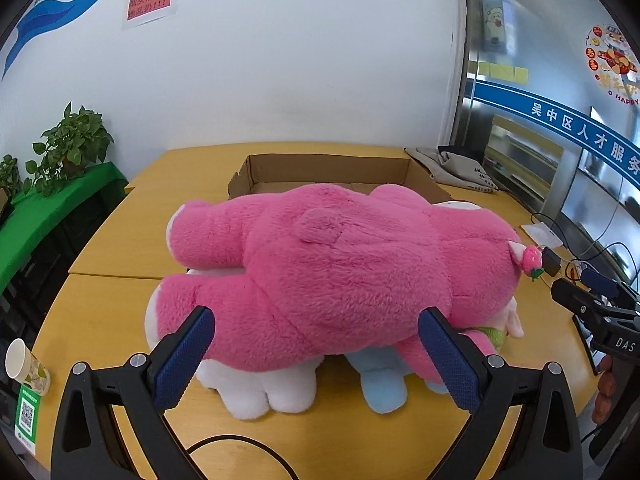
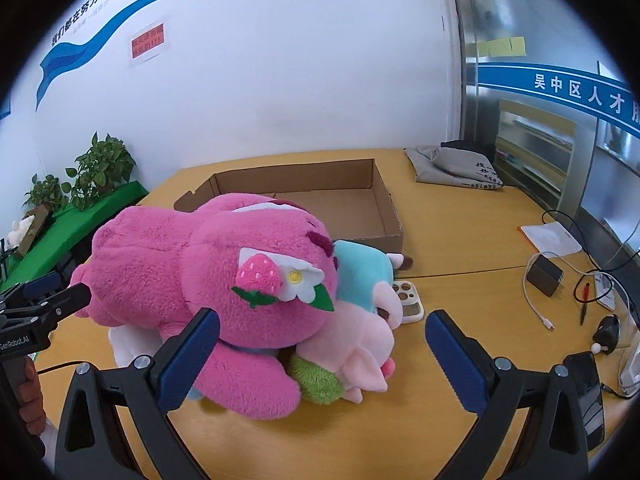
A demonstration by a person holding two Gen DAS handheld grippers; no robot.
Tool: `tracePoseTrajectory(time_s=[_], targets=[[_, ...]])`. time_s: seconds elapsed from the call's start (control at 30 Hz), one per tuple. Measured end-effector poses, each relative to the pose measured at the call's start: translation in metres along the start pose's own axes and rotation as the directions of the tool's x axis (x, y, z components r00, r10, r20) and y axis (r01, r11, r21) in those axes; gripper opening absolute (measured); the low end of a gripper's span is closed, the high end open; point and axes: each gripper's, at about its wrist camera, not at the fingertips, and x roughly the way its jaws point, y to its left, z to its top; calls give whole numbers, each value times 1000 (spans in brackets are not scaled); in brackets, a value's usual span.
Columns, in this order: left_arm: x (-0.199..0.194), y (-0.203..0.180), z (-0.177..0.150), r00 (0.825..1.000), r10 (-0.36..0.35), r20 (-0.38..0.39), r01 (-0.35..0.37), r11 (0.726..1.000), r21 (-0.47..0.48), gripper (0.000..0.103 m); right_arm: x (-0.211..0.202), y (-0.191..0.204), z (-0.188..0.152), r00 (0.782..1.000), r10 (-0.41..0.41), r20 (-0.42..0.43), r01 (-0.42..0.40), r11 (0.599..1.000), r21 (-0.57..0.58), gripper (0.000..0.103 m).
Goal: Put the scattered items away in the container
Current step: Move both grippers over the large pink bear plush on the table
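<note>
We have barely begun: both our left gripper (image 1: 316, 354) and right gripper (image 2: 322, 354) gape wide, holding nothing, while the pink plush bear (image 1: 340, 276) (heaped over smaller toys) fills mid-frame, before the empty cardboard box (image 1: 332, 172).

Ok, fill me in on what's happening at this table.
A person holds a gripper in each hand, both open and empty. The left gripper faces the back of a big pink plush bear; the right gripper faces its head end. The bear lies on top of smaller soft toys, among them a light pink one and a blue one. The cardboard box behind the pile looks empty where visible. Nothing is gripped yet.
</note>
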Motion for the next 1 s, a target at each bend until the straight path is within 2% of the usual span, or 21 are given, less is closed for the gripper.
tracePoseTrajectory(time_s=[0.13, 0.43, 0.73, 0.87, 1.0], targets=[[-3, 0, 2, 1000, 0, 2, 0, 1000, -4, 103, 1, 3, 0, 1000, -24, -7, 24, 1000, -15, 103], [-1, 4, 11, 1000, -19, 2, 19, 1000, -4, 103, 7, 14, 5, 1000, -15, -10, 15, 998, -62, 103], [16, 14, 30, 999, -48, -10, 48, 999, -11, 103, 21, 16, 15, 999, -32, -27, 30, 996, -82, 103], [27, 20, 33, 998, -62, -31, 61, 998, -32, 103, 29, 19, 16, 999, 13, -50, -16, 997, -75, 103], [34, 23, 26, 995, -72, -62, 70, 997, -39, 103, 37, 21, 14, 997, 9, -71, -15, 996, -84, 103]])
